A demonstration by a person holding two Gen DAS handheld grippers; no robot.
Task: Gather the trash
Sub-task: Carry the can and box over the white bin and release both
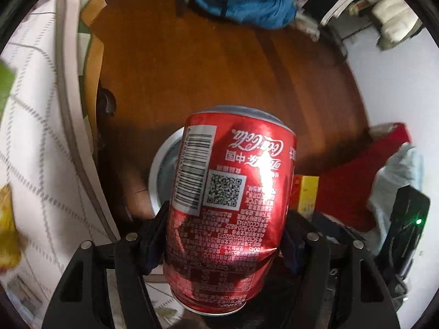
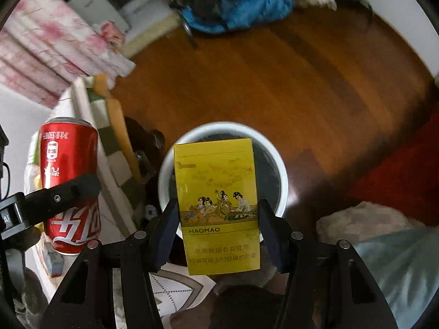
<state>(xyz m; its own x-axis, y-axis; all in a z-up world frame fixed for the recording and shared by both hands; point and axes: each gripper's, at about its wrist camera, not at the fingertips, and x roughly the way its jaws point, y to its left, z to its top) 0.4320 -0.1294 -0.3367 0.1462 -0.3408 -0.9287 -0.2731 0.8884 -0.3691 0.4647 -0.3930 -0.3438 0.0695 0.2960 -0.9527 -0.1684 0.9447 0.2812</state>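
Note:
My left gripper (image 1: 223,233) is shut on a red Coca-Cola can (image 1: 227,197), held upside down above a round white bin (image 1: 155,175) on the wooden floor. My right gripper (image 2: 216,224) is shut on a yellow cigarette pack (image 2: 216,205), held over the same white bin (image 2: 282,170), whose dark inside shows behind the pack. The can (image 2: 68,164) and the left gripper's finger (image 2: 68,192) also show at the left of the right wrist view. The yellow pack (image 1: 308,194) shows to the right of the can in the left wrist view.
A table with a white patterned cloth (image 1: 35,142) lies at the left, with a yellow wrapper (image 1: 6,233) on it. A blue garment heap (image 2: 247,8) lies at the far side of the wooden floor (image 2: 301,82). A red cloth (image 1: 354,181) lies at the right.

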